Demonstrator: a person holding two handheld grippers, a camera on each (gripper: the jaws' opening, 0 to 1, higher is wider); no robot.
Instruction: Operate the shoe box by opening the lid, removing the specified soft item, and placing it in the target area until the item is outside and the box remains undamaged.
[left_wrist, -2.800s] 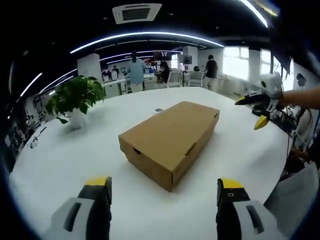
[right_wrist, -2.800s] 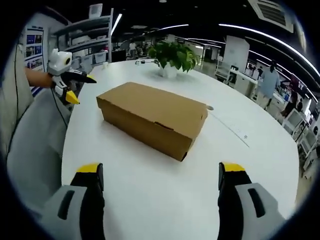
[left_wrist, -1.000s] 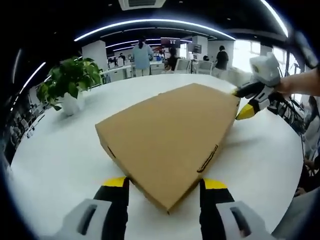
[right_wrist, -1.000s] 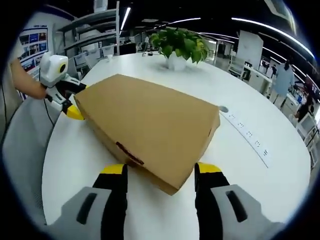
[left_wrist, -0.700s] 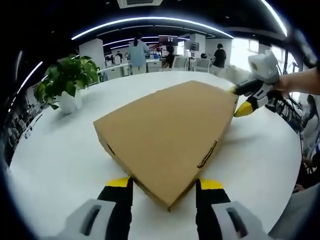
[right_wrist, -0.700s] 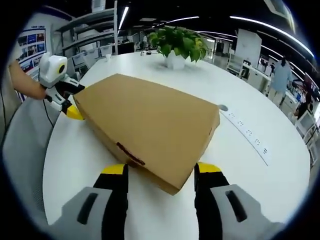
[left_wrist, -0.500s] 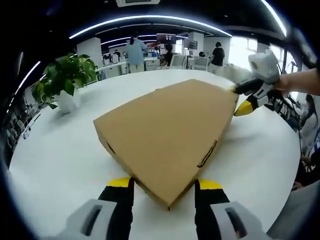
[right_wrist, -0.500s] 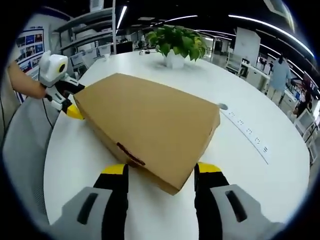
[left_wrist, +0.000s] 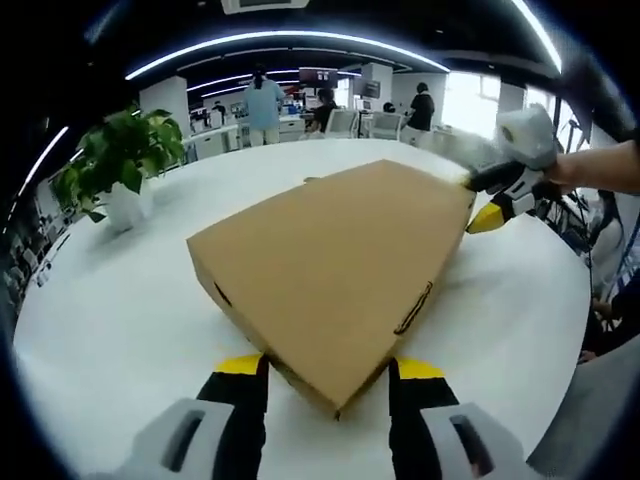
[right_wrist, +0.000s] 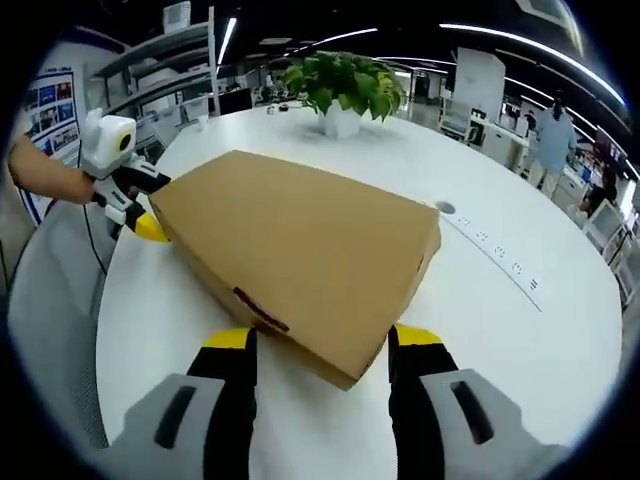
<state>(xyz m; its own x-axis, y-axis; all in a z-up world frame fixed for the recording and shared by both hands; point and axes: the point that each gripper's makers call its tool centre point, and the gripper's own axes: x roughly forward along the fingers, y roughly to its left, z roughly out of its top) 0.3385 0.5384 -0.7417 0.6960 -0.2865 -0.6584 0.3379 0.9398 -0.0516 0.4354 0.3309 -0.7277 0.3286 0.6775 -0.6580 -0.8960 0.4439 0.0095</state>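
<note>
A closed brown cardboard shoe box lies on a white round table. My left gripper straddles the box's near corner, its yellow-tipped jaws pressed against the two sides. In the right gripper view the same box has its opposite corner between the jaws of my right gripper, likewise closed against it. Each gripper shows at the far corner in the other's view: the right gripper and the left gripper, each held by a hand. The lid is down and the contents are hidden.
A potted plant stands on the table beyond the box, also seen as the plant. A row of sockets runs along the table. A grey chair sits at the table edge. People stand at desks far behind.
Since 2.8 s ago both grippers came up to the box and their jaws narrowed onto opposite corners. In the last second the background drifts slightly while the box stays fixed between the jaws.
</note>
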